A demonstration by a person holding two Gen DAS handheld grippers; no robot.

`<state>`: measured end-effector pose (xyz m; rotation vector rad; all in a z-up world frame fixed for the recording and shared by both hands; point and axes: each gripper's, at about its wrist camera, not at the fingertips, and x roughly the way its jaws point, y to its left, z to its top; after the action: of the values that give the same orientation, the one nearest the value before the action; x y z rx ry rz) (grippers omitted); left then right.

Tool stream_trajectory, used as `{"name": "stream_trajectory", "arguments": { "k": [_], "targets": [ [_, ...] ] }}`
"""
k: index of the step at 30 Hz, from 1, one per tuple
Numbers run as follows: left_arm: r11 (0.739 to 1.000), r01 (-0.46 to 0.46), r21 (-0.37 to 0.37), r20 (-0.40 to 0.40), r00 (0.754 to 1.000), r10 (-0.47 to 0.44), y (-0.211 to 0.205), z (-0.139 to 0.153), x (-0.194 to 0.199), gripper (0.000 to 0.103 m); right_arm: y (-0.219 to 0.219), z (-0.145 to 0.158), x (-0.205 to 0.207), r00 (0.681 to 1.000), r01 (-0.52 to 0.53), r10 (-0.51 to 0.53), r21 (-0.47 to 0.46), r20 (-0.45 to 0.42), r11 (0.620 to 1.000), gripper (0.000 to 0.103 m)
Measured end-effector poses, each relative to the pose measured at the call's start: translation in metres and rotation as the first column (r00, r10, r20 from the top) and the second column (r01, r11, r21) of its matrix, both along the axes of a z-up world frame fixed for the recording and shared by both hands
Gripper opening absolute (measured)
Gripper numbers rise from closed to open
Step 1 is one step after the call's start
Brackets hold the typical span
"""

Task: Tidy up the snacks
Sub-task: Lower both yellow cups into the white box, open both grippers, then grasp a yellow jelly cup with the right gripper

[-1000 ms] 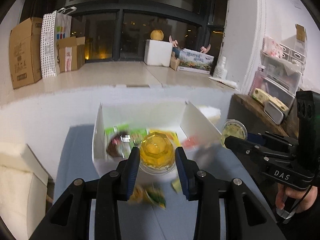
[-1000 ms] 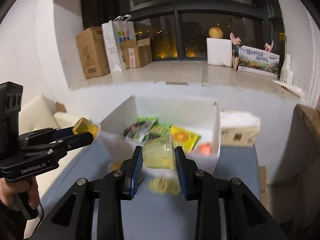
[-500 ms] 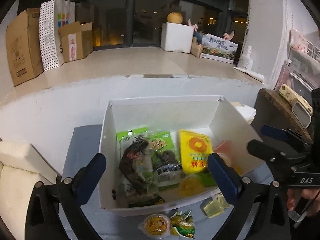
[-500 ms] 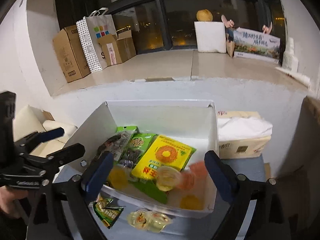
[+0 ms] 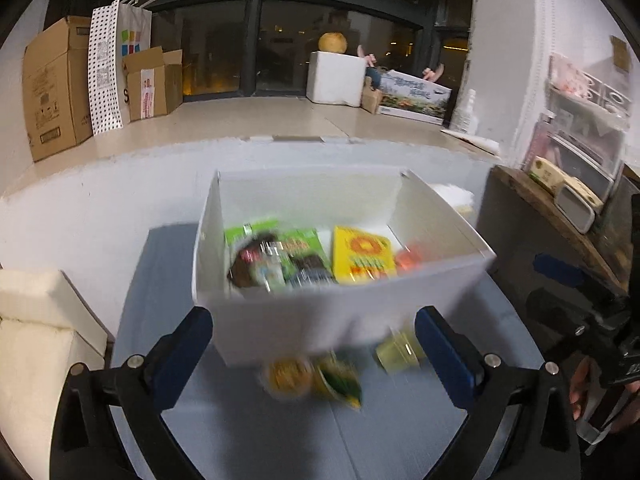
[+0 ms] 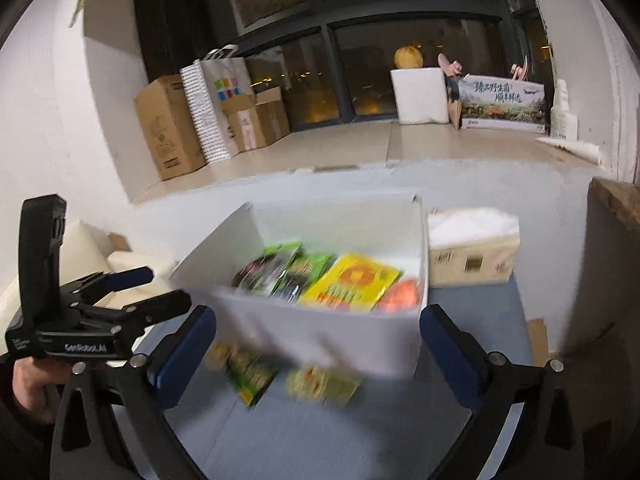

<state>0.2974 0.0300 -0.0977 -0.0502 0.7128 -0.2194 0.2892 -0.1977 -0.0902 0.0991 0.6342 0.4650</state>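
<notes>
A white open box [image 5: 304, 320] [image 6: 332, 332] stands on the blue-grey table and holds green snack packs [image 5: 276, 256], a yellow pack [image 5: 362, 256] [image 6: 352, 280] and an orange item [image 5: 410, 258]. In front of the box lie a yellow jelly cup [image 5: 288, 376], a green-yellow packet [image 5: 340, 380] and a pale jelly cup [image 5: 400, 354]. The right wrist view shows a green packet [image 6: 250, 372] and yellow snacks [image 6: 324, 384] there. My left gripper [image 5: 314, 356] is open and empty, short of the box. My right gripper [image 6: 316, 356] is open and empty too. The view is blurred.
A tissue pack [image 6: 472, 252] sits right of the box. A cream cushion [image 5: 36, 340] is at the left, a wooden shelf [image 5: 552, 216] at the right. Cardboard boxes [image 5: 52, 88] and a white foam box [image 5: 336, 78] stand on the far ledge.
A second ago both grippers held jelly cups; they let them go into the box. Since half a second ago both open grippers have drawn back and lowered toward the snacks before the box.
</notes>
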Motion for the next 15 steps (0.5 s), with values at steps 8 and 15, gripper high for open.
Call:
{"name": "stream_trajectory", "arguments": {
  "k": [8,15],
  "targets": [
    [0.996,-0.027,-0.086,-0.067,0.998,0.021,0.005,-0.038,-0.078,0.103,0.013,-0.057,-0.033,0.995,-0.003,-0.005,-0.083,-0.097,0.997,0.103],
    [0.991,-0.064,-0.117,-0.1,0.994,0.053,0.019,-0.056,-0.103,0.103,0.001,-0.08,-0.004,0.976,0.135,-0.132,0.006,-0.175,0.991,0.103]
  ]
}}
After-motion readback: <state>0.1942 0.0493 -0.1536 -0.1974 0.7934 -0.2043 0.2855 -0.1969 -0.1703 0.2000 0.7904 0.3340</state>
